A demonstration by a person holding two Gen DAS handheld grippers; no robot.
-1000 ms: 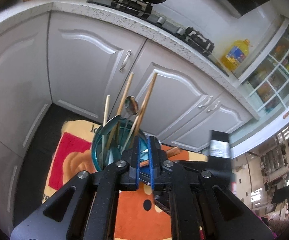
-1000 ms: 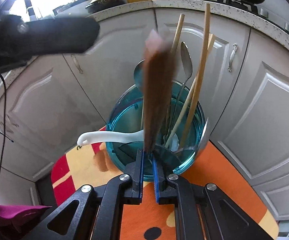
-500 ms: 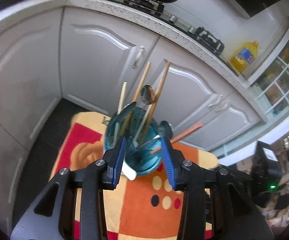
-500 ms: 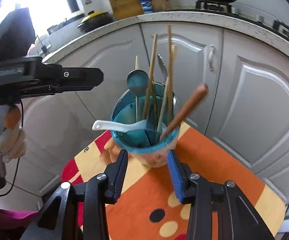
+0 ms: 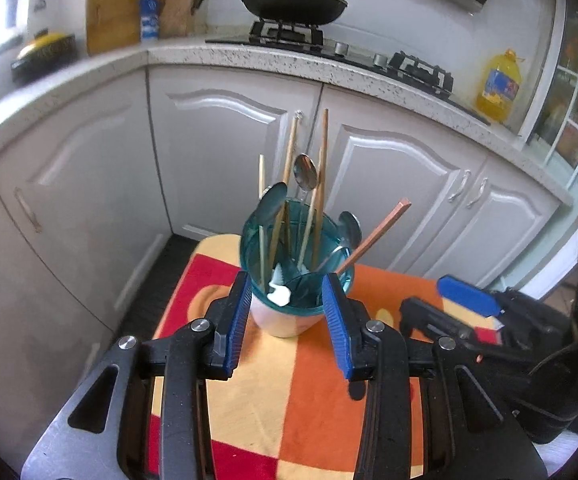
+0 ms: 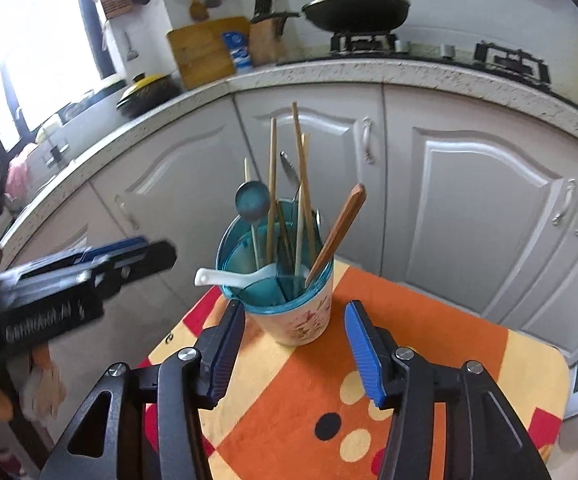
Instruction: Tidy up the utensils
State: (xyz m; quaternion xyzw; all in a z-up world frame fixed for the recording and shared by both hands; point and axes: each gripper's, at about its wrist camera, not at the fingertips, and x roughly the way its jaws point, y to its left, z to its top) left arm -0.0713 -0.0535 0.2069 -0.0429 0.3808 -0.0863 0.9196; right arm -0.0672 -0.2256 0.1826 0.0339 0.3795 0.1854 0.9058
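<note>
Utensil holder stands on the orange-patterned table, holding chopsticks, spoons and a brown-handled utensil. Left gripper and right gripper both spread, empty. Holder's printed label is unreadable.

Daylight floods from a blown-out window at left; fisheye edges bend and darken, and the left gripper smears with motion blur.

Utensil cup (chopsticks upright) between tongs
</note>
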